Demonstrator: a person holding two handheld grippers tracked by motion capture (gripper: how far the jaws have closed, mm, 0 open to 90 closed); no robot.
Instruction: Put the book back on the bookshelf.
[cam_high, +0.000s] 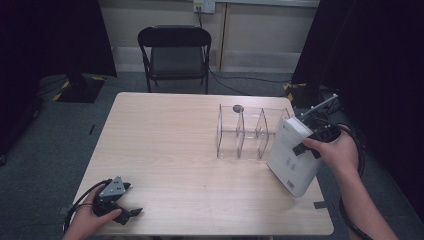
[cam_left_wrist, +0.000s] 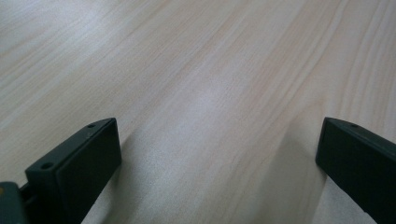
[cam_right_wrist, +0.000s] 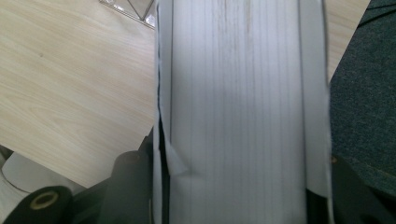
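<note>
Down at the near edge of the table (cam_high: 165, 150), the left hand-held gripper (cam_high: 131, 212) rests on the wood with its jaws wide apart and nothing between them. From its own camera you see the two black jaws and bare wood in front of them.

Over on the far side, the right hand-held gripper (cam_high: 306, 148) has its jaws squeezed tight on a thick white book (cam_high: 292, 155). It holds the book tilted, with the low corner touching the table or just above it; I cannot tell which. In the right gripper view, the book's page edge (cam_right_wrist: 243, 112) stands straight up between the jaws.

Just beside the book, on the side away from the hand, stands a clear plastic rack (cam_high: 245, 132) with upright walls and open slots.

I think the step now is carrying the book to the rack. Next, the book must be stood up straight, lined up with an open slot, and slid in gently so the rack does not tip.
</note>
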